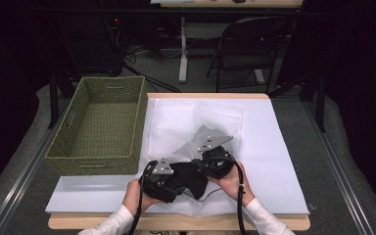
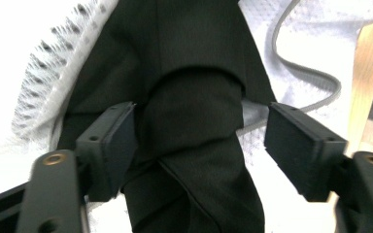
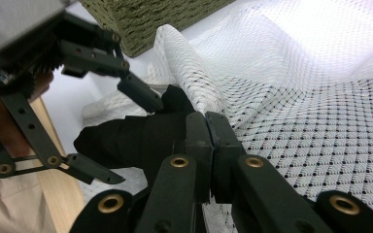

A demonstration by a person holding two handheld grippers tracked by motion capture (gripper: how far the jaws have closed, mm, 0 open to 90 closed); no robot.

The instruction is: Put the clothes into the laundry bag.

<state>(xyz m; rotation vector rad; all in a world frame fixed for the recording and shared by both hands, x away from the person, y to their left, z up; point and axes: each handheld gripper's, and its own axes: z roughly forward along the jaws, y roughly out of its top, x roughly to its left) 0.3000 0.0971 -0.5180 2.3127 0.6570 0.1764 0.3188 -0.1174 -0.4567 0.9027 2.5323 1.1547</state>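
A dark, finely ribbed garment [image 1: 192, 177] is seen lying on a white mesh bag [image 1: 210, 134] with a black dotted grid, near the front edge of the white-covered table [image 1: 269, 147]. The left gripper [image 2: 199, 141] is held wide open, its blocky black jaws set on either side of a rolled fold of the garment. The right gripper [image 3: 208, 127] is pressed closed at the seam between garment and mesh; whether cloth is pinched cannot be told. A woven olive basket [image 1: 127, 115] is placed at the table's left. No writing is legible.

Green woven basket [image 1: 100, 128] at the table's left; folding chair [image 1: 247, 46] beyond, perhaps black.
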